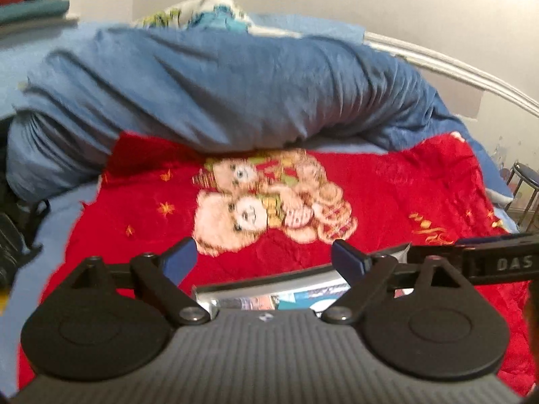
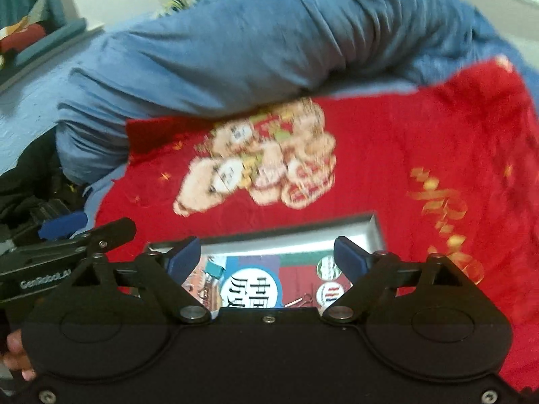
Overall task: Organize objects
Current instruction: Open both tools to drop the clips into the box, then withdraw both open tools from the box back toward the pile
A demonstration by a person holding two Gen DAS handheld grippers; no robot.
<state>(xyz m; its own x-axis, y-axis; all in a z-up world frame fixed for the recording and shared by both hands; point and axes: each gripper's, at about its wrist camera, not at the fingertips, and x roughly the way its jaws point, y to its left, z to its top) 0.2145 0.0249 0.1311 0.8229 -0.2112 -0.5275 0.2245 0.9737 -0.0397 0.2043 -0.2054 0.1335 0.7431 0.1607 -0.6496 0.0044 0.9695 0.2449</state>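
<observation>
While both hover low over the bed, left hand-held gripper (image 1: 262,257) & right hand-held gripper (image 2: 267,252) each stand w/ blue pads spread wide, nothing gripped. Book (image 2: 269,279), colourful cover w/ silver border, lies flat on red teddy-bear blanket (image 1: 387,185) near bed's front edge, directly below right gripper. Rumpled blue duvet (image 1: 219,84) piled toward far edge.

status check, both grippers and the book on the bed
Left gripper open, empty. Right gripper open, jaws straddling the book, not gripping. Book flat on red blanket. Blue duvet bunched beyond, not obstructing.
</observation>
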